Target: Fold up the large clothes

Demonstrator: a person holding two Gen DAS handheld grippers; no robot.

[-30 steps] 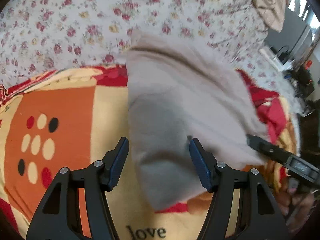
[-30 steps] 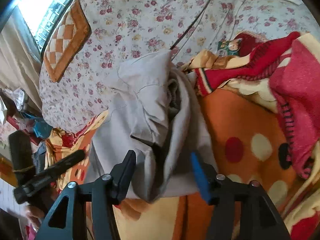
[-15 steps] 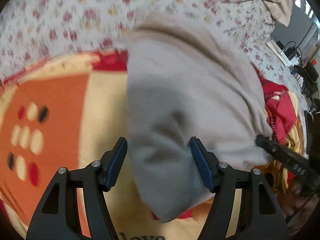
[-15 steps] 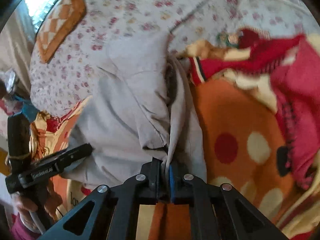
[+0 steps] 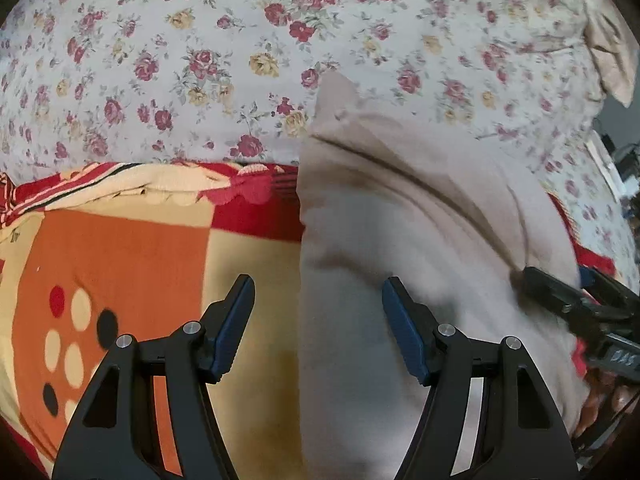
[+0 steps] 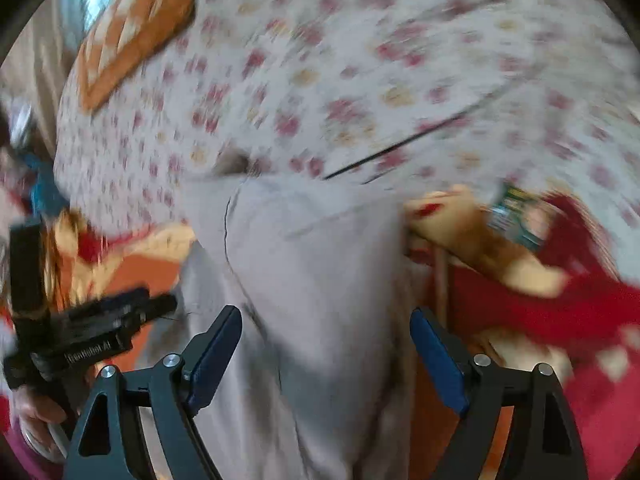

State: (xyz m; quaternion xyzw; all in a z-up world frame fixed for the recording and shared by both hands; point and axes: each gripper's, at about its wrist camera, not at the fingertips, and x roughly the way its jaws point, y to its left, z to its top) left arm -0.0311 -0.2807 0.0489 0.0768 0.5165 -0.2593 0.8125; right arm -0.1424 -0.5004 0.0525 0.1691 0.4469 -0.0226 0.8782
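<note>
The grey garment [image 5: 400, 240] lies folded into a thick bundle on the orange blanket [image 5: 132, 256], its far corner reaching onto the flowered bedsheet [image 5: 200, 60]. The right tongs [image 6: 326, 344], pinched on its near edge half a second ago, now stand apart above it. The left tongs [image 5: 318, 320] are open too, straddling its left edge. This fold looks set down.

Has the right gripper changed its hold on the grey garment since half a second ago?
Yes. The right gripper was clamped on the grey garment; now its jaws stand wide apart, fabric lying loose between them on the orange blanket.
</note>
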